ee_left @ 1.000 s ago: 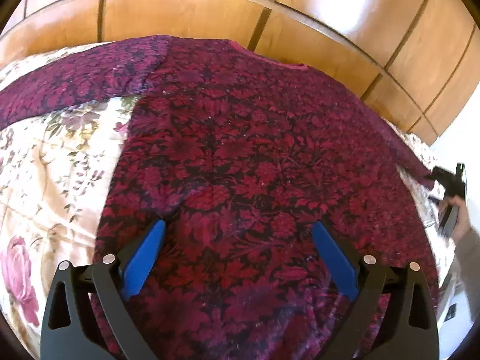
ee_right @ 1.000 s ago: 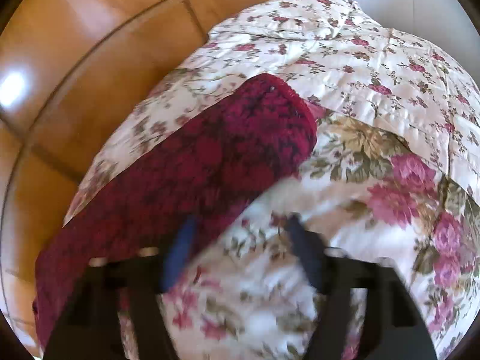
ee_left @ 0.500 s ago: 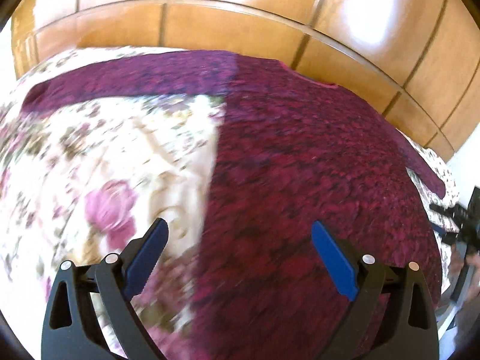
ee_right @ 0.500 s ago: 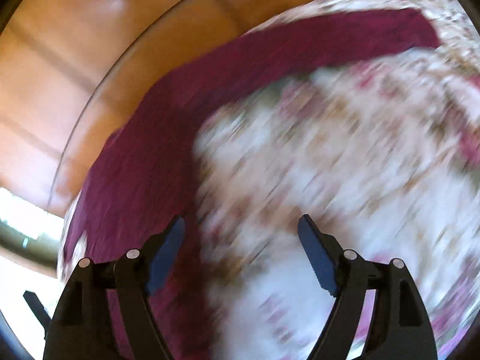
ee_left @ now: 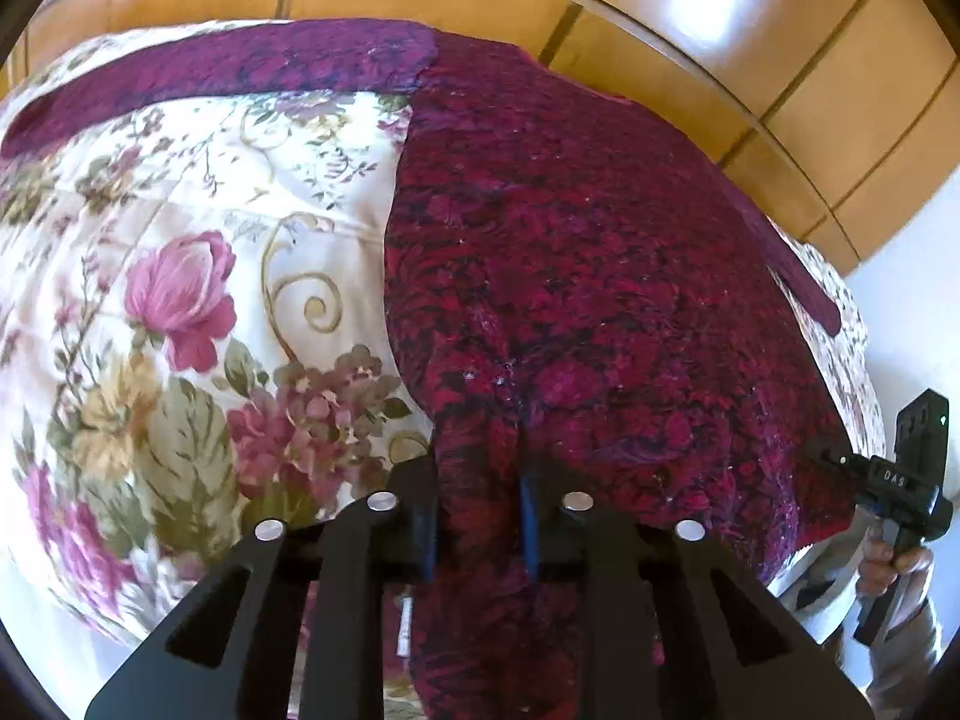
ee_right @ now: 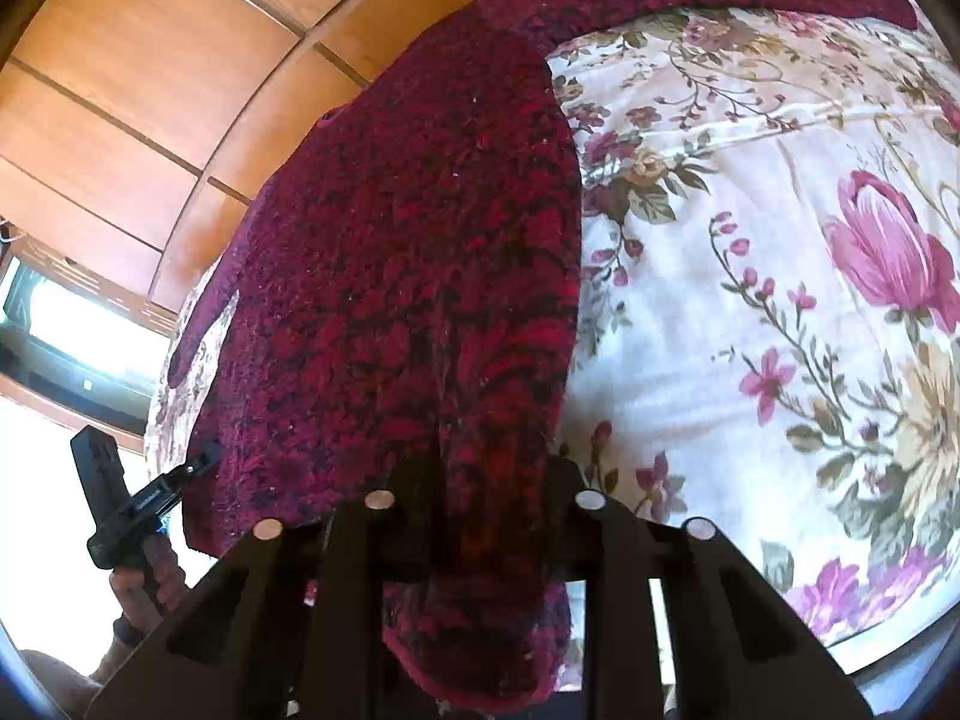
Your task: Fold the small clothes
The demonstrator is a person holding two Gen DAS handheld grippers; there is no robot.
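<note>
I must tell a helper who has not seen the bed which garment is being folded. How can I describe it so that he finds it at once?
Look at the bedspread, cream with big pink roses, in front of the wooden panels. The sweater lies spread flat on it, its near hem pinched by the left gripper and the right gripper. It alone is dark crimson and fuzzy.

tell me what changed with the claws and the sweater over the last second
Both claws went from open to shut: the left claw and right claw each swung to the near hem of the dark red sweater and now pinch it at opposite bottom corners. The sweater itself lies spread flat on the floral bedspread as before, sleeves out.
</note>
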